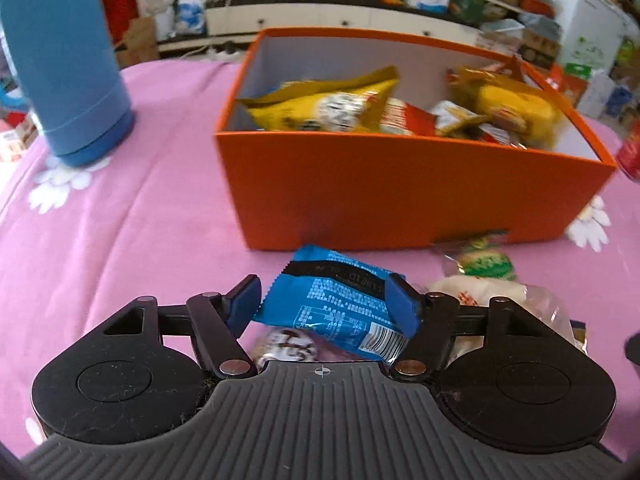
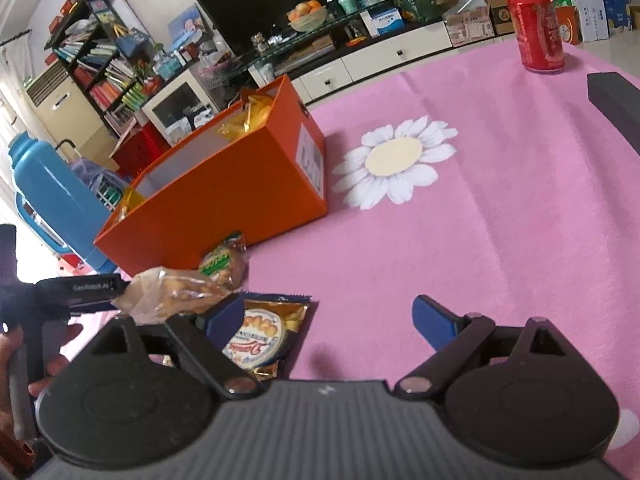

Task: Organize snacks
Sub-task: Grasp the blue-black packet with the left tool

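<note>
An orange box (image 1: 400, 196) holds several yellow and red snack packs (image 1: 328, 104); it also shows in the right wrist view (image 2: 224, 196). My left gripper (image 1: 324, 304) is shut on a blue snack packet (image 1: 340, 304), held just above the pink cloth in front of the box. My right gripper (image 2: 332, 320) is open and empty, low over the cloth. A gold cookie packet (image 2: 264, 336) lies by its left finger. A clear bread bag (image 2: 176, 292) and a green-labelled snack (image 2: 224, 264) lie in front of the box.
A blue thermos (image 1: 68, 60) stands left of the box. A red can (image 2: 538, 28) stands far right on the pink flowered tablecloth (image 2: 460, 240). A dark block (image 2: 616, 100) lies at the right edge. Another small snack (image 1: 288, 344) lies under the left gripper.
</note>
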A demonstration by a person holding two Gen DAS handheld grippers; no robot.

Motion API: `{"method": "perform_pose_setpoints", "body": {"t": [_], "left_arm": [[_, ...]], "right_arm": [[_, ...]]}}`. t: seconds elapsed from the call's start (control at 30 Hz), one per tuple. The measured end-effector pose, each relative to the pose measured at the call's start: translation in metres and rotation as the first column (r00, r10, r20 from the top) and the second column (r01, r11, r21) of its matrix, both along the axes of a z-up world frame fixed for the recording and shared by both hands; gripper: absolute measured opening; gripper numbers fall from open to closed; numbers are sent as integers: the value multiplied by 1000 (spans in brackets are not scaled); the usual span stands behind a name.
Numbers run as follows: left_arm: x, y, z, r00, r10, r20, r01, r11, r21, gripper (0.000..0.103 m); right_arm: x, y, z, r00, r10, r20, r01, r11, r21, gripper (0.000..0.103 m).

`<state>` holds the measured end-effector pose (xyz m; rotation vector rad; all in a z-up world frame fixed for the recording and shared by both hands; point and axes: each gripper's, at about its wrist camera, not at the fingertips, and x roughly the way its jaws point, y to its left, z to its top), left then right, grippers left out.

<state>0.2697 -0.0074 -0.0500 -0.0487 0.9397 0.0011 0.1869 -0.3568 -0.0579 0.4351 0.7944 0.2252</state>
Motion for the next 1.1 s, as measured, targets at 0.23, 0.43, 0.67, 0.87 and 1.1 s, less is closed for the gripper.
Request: {"method": "perform_pose_setpoints", "body": {"t": [0.23,0.43,0.67,0.87,1.1], "left_arm": [[-32,-14,1,996,-83,-9,83,996,12,36],[-72,-21,-9,985,-136,-108,135,991,-19,36],[-113,-19,8,975,-220,-34,222,967,122,53],[-81,-30,12,901,-434,-2,426,884,195,47],[-56,-42,-13,787,-607,-112,616,758,215,36]], "right_arm": [[2,4,-1,1000,5,-12,-5,1000,-13,94],[2,5,-2,1000,5,-18,-5,1000,-15,94],[1,4,-2,1000,5,-17,-5,1000,-15,94],[2,5,-3,1000,10,-23,-11,1000,-25,94],[4,4,-6,999,1,-32,-2,1000,-24,94]]}}
